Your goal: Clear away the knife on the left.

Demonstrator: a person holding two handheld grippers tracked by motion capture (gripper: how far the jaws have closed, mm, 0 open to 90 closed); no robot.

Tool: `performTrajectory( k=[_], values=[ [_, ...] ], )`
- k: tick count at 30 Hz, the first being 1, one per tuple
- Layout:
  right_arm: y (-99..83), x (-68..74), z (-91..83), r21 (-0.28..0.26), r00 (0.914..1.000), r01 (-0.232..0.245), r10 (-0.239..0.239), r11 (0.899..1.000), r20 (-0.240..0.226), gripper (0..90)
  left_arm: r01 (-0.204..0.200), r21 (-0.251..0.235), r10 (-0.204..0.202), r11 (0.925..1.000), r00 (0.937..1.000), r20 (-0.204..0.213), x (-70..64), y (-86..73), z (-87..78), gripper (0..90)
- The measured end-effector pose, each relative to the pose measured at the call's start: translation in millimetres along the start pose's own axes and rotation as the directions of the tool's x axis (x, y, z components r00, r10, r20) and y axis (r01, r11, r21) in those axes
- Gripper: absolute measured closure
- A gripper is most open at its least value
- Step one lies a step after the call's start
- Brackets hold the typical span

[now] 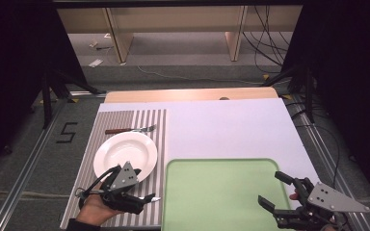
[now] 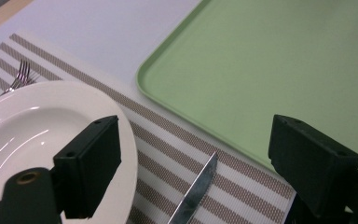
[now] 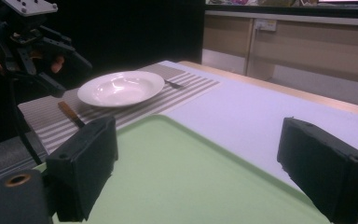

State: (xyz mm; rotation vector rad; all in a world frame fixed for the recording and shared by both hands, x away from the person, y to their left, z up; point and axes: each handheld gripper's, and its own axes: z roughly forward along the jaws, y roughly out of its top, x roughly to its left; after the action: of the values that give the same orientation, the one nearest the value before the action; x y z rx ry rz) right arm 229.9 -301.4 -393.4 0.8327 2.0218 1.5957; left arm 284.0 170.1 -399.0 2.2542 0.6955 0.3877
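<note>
Striped placemat (image 1: 149, 126) edge — knife (image 2: 196, 189) between plate (image 2: 23, 126), tray (image 2: 279, 65)

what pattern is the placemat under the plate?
Grey-brown and white stripes on the placemat; it shows best in the left gripper view, beside the plate.

Each tool is black, with two blocky rectangular jaws carrying small screw holes. The left tool (image 1: 125, 190) and right tool (image 1: 275, 191) each wear a grey three-cornered plate dotted with screws; a brass-ringed hole marks each tool's base.
</note>
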Motion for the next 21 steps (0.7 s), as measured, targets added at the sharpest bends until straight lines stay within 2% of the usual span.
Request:
performTrajectory(
  k=[2, 4, 5, 6, 10, 12, 14, 15, 16, 17, 18, 20, 21],
  values=[
    [-0.2, -0.9, -0.7, -0.002, 1.0, -0.003, 0.003, 1.0, 0.005, 13.3, 0.012, 0.025, -0.012, 0.9996, 0.9999, -0.006, 4.4, -2.0, -1.9, 17.0],
    [-0.9, -2.6, -0.5, -0.001, 0.9999, -0.01, 0.01, 1.0, 0.01, 13.5, -0.008, 0.081, 0.008, 0.9967, 0.9999, -0.01, 6.0, -4.1, -1.2, 17.1],
    [-1.2, -2.4, 0.4, -0.002, 0.9999, -0.014, 0.014, 1.0, 0.007, 13.6, -0.008, 0.081, 0.008, 0.9967, 0.9999, -0.01, 6.0, -4.1, -1.2, 17.1],
    [-1.1, -2.2, 1.1, 0.002, 0.9999, -0.012, 0.011, 1.0, 0.004, 13.6, -0.018, 0.113, 0.018, 0.9935, 0.9998, 0.001, 6.2, -5.0, -1.3, 17.1],
    [0.0, -0.2, 0.6, -0.002, 1.0, 0.0, 0.0, 1.0, 0.001, 13.7, -0.024, 0.142, 0.024, 0.9895, 0.9997, 0.001, 6.8, -7.6, -3.1, 17.6],
    [0.1, -0.5, -0.1, -0.003, 1.0, 0.0, 0.0, 1.0, 0.004, 13.8, -0.016, 0.172, 0.017, 0.985, 0.9998, -0.006, 7.0, -8.6, -5.2, 18.0],
    [0.3, -1.4, -0.6, -0.007, 1.0, -0.005, 0.005, 1.0, 0.005, 13.9, -0.034, 0.205, 0.036, 0.9781, 0.9993, -0.005, 8.0, -8.9, -6.5, 18.1],
    [0.1, -1.6, -0.5, -0.009, 1.0, -0.007, 0.007, 1.0, 0.005, 13.9, -0.034, 0.232, 0.035, 0.9722, 0.9994, -0.004, 9.1, -9.7, -7.3, 18.4],
    [0.1, -1.6, -0.5, -0.009, 1.0, -0.007, 0.007, 1.0, 0.005, 13.9, -0.034, 0.232, 0.035, 0.9722, 0.9994, -0.004, 9.1, -9.7, -7.3, 18.9],
    [0.0, -1.6, -0.8, -0.005, 1.0, -0.007, 0.007, 1.0, 0.005, 14.0, -0.029, 0.261, 0.031, 0.965, 0.9995, -0.003, 10.7, -11.9, -7.0, 19.1],
    [0.0, -1.6, -0.8, -0.005, 1.0, -0.007, 0.007, 1.0, 0.005, 14.0, -0.029, 0.261, 0.031, 0.965, 0.9995, -0.003, 10.7, -11.9, -7.0, 20.0],
    [0.1, -1.1, -0.5, -0.005, 1.0, -0.005, 0.005, 1.0, 0.005, 14.1, -0.02, 0.31, 0.018, 0.9506, 0.9998, 0.01, 13.8, -14.6, -5.6, 20.6],
    [-0.1, -0.9, -0.1, -0.004, 1.0, -0.007, 0.007, 1.0, 0.006, 14.3, -0.019, 0.323, 0.019, 0.9461, 0.9998, 0.004, 14.8, -16.6, -4.5, 20.6]
  ],
)
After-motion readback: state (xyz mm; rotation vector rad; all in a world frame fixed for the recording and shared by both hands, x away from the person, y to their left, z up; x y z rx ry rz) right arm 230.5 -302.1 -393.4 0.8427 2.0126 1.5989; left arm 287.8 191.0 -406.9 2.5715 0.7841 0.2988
